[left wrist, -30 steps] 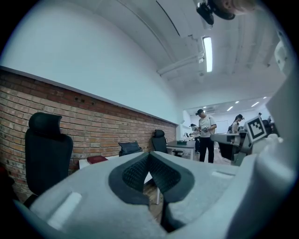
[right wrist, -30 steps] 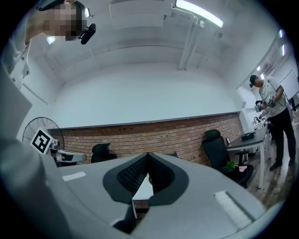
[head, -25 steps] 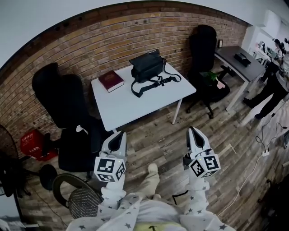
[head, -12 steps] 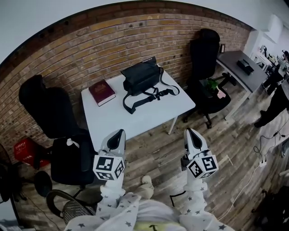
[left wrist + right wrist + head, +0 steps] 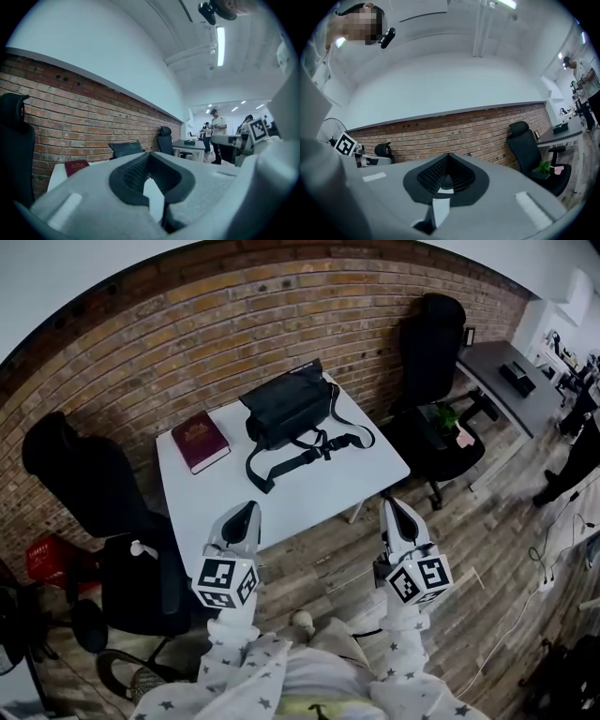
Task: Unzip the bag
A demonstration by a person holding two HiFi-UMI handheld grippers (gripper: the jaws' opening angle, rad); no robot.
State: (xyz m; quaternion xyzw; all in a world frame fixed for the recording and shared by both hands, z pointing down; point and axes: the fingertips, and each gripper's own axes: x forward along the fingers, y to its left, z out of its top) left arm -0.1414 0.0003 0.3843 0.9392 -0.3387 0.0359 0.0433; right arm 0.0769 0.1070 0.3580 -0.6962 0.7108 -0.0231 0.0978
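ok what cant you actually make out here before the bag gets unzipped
Zipper and pull on the bag: too small in the head view.
Lower part of the bag, left gripper view: cut off by the left gripper and its shut tongs.
Bag, right gripper view: all but hidden behind the right gripper.
Title on the book: too small.

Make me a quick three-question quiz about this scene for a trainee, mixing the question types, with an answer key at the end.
1. Multiple choice: what colour is the book lying beside the black bag on the white table? A red, B blue, C green.
2. True or false: the left tongs grip the bag.
3. Fill in: the right tongs are ___ (open or shut).

Key: 1 A. 2 False; both tongs hang short of the table, apart from the bag. 3 shut.
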